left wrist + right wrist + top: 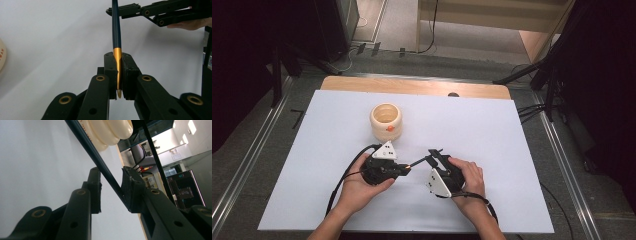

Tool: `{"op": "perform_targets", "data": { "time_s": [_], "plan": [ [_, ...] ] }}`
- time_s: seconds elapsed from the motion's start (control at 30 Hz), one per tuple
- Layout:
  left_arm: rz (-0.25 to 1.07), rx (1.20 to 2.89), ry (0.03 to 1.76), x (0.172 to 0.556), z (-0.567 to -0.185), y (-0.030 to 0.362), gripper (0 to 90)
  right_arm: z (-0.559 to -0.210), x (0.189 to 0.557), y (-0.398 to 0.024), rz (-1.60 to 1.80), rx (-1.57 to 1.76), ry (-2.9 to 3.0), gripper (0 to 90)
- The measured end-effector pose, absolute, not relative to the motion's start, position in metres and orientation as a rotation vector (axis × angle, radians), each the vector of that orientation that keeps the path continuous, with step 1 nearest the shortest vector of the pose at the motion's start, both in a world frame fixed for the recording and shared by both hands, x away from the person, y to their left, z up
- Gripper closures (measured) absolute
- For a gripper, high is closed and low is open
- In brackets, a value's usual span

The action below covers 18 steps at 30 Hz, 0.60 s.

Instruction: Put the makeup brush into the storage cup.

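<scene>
A slim pen (419,161) with a dark blue barrel (116,30) and a gold tip spans the gap between my two grippers above the white sheet (492,130). The left gripper (404,169) is shut on the gold tip, which is pinched between its pads (118,72). Around the other end stands my right gripper (434,154), open; in the right gripper view the barrel (100,162) runs diagonally between its jaws (112,187) and rests against the right one. A cream ribbed pot (386,121) stands beyond the left gripper, upright and hollow.
The white sheet covers a wooden table whose far edge (412,86) shows bare. Dark stands and cables (532,110) line both sides of the table. The pot has a small orange mark (390,128) on its front.
</scene>
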<state>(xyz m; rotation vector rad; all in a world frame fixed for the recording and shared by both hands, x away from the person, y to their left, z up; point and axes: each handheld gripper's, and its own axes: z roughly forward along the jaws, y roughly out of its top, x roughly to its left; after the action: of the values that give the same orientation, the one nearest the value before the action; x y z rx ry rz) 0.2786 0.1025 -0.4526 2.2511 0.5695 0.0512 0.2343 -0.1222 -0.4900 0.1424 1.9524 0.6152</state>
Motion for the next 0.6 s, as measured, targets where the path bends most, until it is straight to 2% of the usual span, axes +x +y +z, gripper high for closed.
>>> {"op": "perform_targets", "data": {
  "time_s": [0.27, 0.3, 0.37, 0.4, 0.47, 0.6],
  "plan": [
    [0.04, 2.201, 0.571, 0.281, -0.452, 0.108, 84.7, -0.495, 0.234, -0.12, 0.543, 0.072, 2.029, 82.0],
    [0.048, 2.188, 0.57, 0.281, -0.451, 0.11, 78.9, -0.496, 0.234, -0.119, 0.535, 0.054, 2.042, 85.7],
    [0.064, 2.157, 0.574, 0.281, -0.45, 0.112, 60.2, -0.498, 0.234, -0.118, 0.559, 0.074, 2.055, 85.9],
    [0.072, 2.134, 0.576, 0.28, -0.449, 0.113, 54.6, -0.498, 0.235, -0.118, 0.554, 0.074, 2.061, 86.0],
    [0.063, 2.095, 0.588, 0.281, -0.448, 0.116, 49.7, -0.497, 0.235, -0.118, 0.559, 0.102, 2.061, 86.0],
    [0.066, 2.045, 0.603, 0.282, -0.446, 0.121, 48.4, -0.494, 0.237, -0.122, 0.611, 0.175, 2.07, 85.9]
  ]
}}
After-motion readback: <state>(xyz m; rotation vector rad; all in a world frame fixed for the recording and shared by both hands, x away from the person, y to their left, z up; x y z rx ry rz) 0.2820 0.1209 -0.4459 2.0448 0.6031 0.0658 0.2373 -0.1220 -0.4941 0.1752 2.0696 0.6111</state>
